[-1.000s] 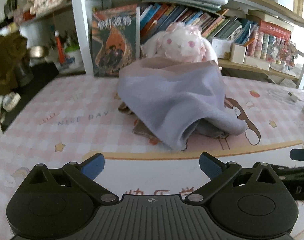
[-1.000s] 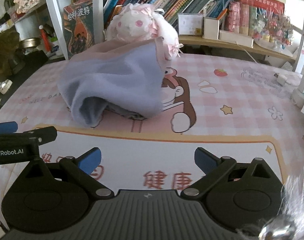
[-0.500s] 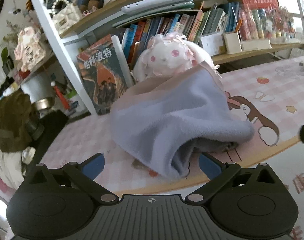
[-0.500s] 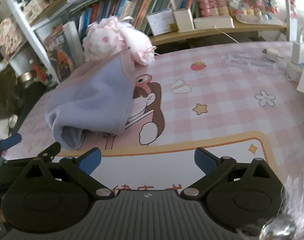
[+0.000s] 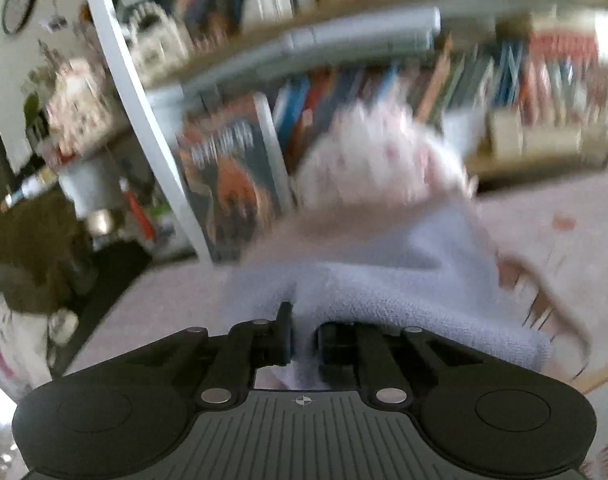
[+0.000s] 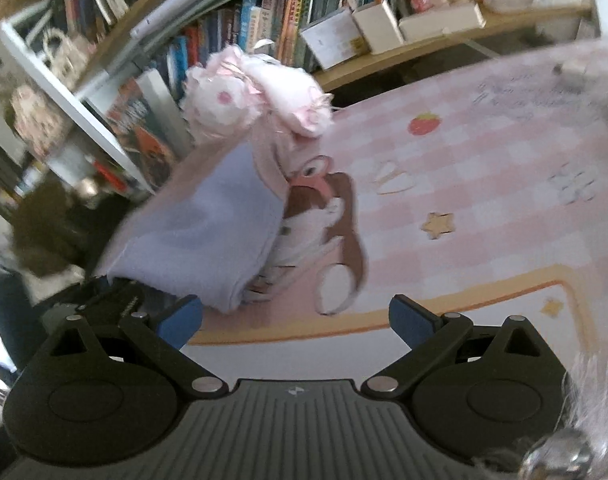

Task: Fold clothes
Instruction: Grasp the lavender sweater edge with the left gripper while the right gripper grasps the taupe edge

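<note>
A lavender fleece garment (image 5: pixel 384 280) with a pinkish lining lies in a heap on the pink checked table mat (image 6: pixel 484 184). My left gripper (image 5: pixel 302 340) is shut on the garment's near edge, with cloth pinched between the jaws. The left wrist view is blurred by motion. In the right wrist view the garment (image 6: pixel 208 232) lies at the left. My right gripper (image 6: pixel 296 320) is open and empty, just to the right of the garment's near corner. The left gripper's body (image 6: pixel 112 300) shows at that corner.
A white and pink plush toy (image 6: pixel 248 92) sits behind the garment, against a bookshelf (image 6: pixel 304 20) full of books. Small boxes (image 6: pixel 376 24) stand on a low shelf at the back right. A dark bundle (image 5: pixel 36 248) lies off the table at the left.
My left gripper has moved forward to the garment and closed on its near edge. My right gripper has come closer to the garment's right side and stays open.
</note>
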{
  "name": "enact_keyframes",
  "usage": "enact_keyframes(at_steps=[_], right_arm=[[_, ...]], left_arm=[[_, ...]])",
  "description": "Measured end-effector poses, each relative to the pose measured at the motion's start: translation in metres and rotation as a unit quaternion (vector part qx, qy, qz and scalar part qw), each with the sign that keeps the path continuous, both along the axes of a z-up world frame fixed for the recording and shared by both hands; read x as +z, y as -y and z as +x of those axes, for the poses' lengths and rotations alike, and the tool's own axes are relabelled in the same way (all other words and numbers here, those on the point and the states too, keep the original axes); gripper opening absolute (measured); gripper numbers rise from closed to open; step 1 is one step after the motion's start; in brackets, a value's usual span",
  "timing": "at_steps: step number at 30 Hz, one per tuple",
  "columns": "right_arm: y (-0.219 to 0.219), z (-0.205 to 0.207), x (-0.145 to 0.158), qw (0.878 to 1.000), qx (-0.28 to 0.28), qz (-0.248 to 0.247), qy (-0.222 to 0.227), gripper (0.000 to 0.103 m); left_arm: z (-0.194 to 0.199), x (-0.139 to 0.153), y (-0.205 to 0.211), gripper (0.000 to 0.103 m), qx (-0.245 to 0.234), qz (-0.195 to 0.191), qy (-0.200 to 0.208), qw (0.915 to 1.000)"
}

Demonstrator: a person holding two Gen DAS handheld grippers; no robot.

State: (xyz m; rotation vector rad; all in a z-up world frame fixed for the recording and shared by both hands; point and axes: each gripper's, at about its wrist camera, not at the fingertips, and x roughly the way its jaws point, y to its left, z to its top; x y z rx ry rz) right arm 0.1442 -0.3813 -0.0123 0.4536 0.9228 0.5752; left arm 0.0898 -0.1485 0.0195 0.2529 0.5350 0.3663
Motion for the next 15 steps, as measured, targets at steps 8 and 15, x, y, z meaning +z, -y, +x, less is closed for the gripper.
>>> enact_keyframes(at_steps=[8, 15], right_arm=[[-0.003, 0.026, -0.013, 0.964, 0.023, 0.23, -0.131, 0.101], [-0.015, 0.038, -0.017, 0.923, 0.04, 0.332, -0.192, 0.029]], left_arm=[[-0.053, 0.045, 0.025, 0.011, -0.081, 0.029, 0.027, 0.9959], [-0.084, 0.05, 0.041, 0.011, -0.106, 0.023, 0.02, 0.9939]])
